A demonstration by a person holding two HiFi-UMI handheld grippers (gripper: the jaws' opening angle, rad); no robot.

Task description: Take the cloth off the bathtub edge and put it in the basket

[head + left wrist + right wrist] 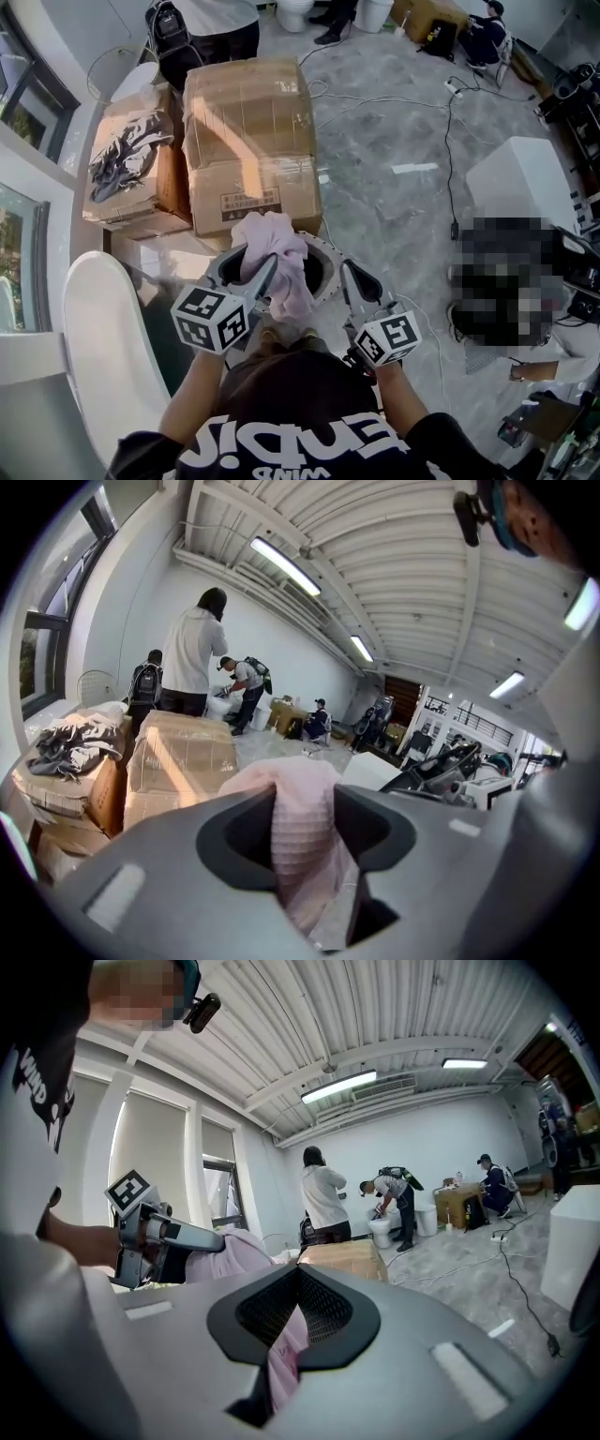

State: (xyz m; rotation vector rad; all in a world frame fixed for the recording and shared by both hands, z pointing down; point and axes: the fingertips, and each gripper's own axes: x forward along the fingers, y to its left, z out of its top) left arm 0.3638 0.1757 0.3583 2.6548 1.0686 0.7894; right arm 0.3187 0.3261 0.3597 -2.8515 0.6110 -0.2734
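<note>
- The left hand-held gripper (305,794) has its jaws partly closed and clamped on the cloth (272,239). The dark pads press in on the fabric from both sides, and nothing else is in that grip.
- The right hand-held gripper (298,1271) has its jaws brought together so that the tips meet. A strip of the same pink fabric shows in the slot below the tips. I cannot tell whether it is nipped there or only hangs behind.
- In the head view the two hand-held grippers sit side by side just in front of the person's chest, both aimed away from the body. The right one is just beside the hanging fabric.
- The cloth is up in the air, directly over the open mouth of the basket (325,253) and clear of the bathtub (103,337) at the left.
- Its long axis runs up and down through the left jaws. A bunched crown stands above the tips, and the tail drops toward the basket.
- The cloth is pale pink, soft and crumpled, with a fine ribbed, waffle-like weave.
- The basket is round, with a pale perforated rim and a dark inside.
- The bathtub edge is smooth, glossy white and curved.
- The jaws are grey moulded plastic with dark, finely gridded pads.
- A marker cube (211,319) in black and white sits on the left hand-held gripper.
</note>
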